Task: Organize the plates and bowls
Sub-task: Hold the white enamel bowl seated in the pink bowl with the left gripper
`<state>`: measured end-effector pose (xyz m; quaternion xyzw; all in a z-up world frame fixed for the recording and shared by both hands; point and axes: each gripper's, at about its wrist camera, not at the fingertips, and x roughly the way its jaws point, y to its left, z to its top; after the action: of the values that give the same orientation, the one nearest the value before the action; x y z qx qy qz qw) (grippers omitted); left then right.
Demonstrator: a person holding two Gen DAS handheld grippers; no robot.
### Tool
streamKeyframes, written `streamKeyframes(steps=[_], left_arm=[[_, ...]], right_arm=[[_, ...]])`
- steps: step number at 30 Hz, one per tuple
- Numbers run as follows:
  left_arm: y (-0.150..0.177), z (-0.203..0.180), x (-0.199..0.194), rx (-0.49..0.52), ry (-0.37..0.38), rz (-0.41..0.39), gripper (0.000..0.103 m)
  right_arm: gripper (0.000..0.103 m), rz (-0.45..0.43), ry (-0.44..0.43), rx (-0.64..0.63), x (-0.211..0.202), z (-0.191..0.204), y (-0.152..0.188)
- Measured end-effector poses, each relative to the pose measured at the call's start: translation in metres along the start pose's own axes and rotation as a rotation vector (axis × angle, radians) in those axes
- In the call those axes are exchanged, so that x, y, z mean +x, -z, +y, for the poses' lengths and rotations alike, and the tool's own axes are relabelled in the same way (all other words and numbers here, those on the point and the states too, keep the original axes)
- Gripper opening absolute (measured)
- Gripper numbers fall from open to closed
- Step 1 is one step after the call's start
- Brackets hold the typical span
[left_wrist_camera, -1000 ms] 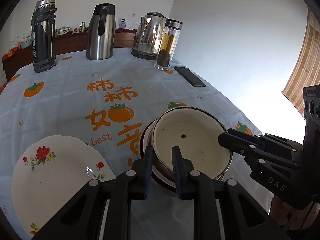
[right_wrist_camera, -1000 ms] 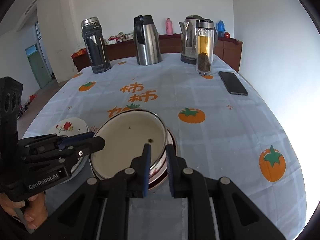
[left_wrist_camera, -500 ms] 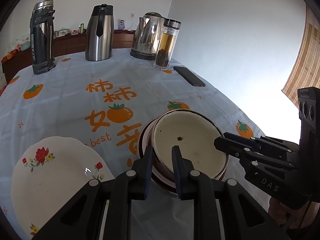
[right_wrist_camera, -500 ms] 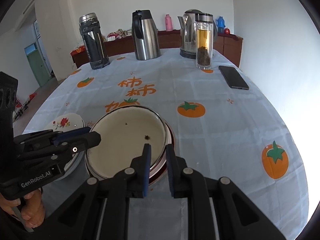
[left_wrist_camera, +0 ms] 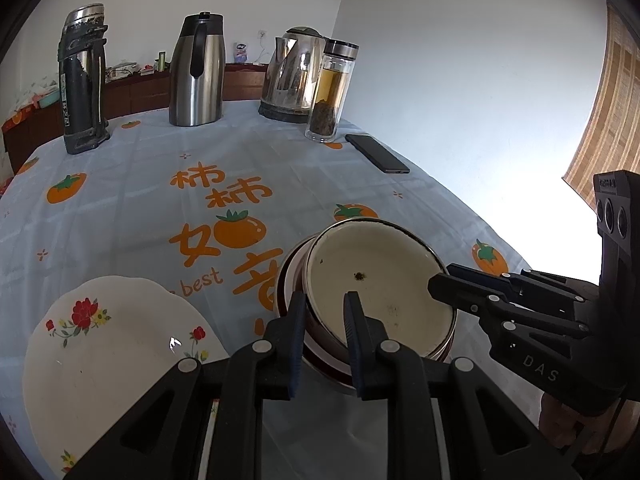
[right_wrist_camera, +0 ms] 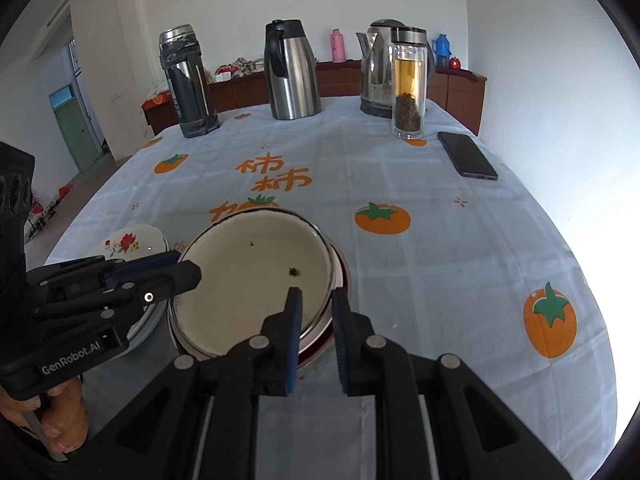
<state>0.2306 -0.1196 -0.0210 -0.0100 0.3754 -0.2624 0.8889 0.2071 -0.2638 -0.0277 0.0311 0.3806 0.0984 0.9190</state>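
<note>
A cream enamel bowl [left_wrist_camera: 380, 280] with a metal rim sits nested on a red-rimmed bowl stack [left_wrist_camera: 292, 276] on the tablecloth. My left gripper [left_wrist_camera: 323, 312] is shut on the bowl's near-left rim. My right gripper [right_wrist_camera: 316, 308] is shut on its near-right rim; the bowl [right_wrist_camera: 248, 284] shows in the right wrist view too. Each gripper shows in the other's view: right gripper [left_wrist_camera: 440, 280], left gripper [right_wrist_camera: 188, 272]. A white floral plate [left_wrist_camera: 108, 356] lies to the left of the bowls [right_wrist_camera: 132, 244].
At the table's far side stand a dark thermos [left_wrist_camera: 82, 80], a steel carafe [left_wrist_camera: 198, 72], an electric kettle [left_wrist_camera: 296, 76] and a glass tea bottle [left_wrist_camera: 332, 92]. A black phone [left_wrist_camera: 378, 154] lies at the right. The table edge curves close on the right.
Both grippers have stayed shut on the cream bowl's rim. The view has shifted slightly, with the bowl a little lower and nearer; the plate has not moved.
</note>
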Motion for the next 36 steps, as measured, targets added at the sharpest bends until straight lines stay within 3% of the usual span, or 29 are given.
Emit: streamKeyframes(steps=[36], left_arm=[[0.0045, 0.0018, -0.0012, 0.018, 0.009, -0.04, 0.021]], right_arm=[[0.02, -0.013, 0.018, -0.019, -0.0018, 0.0053, 0.003]])
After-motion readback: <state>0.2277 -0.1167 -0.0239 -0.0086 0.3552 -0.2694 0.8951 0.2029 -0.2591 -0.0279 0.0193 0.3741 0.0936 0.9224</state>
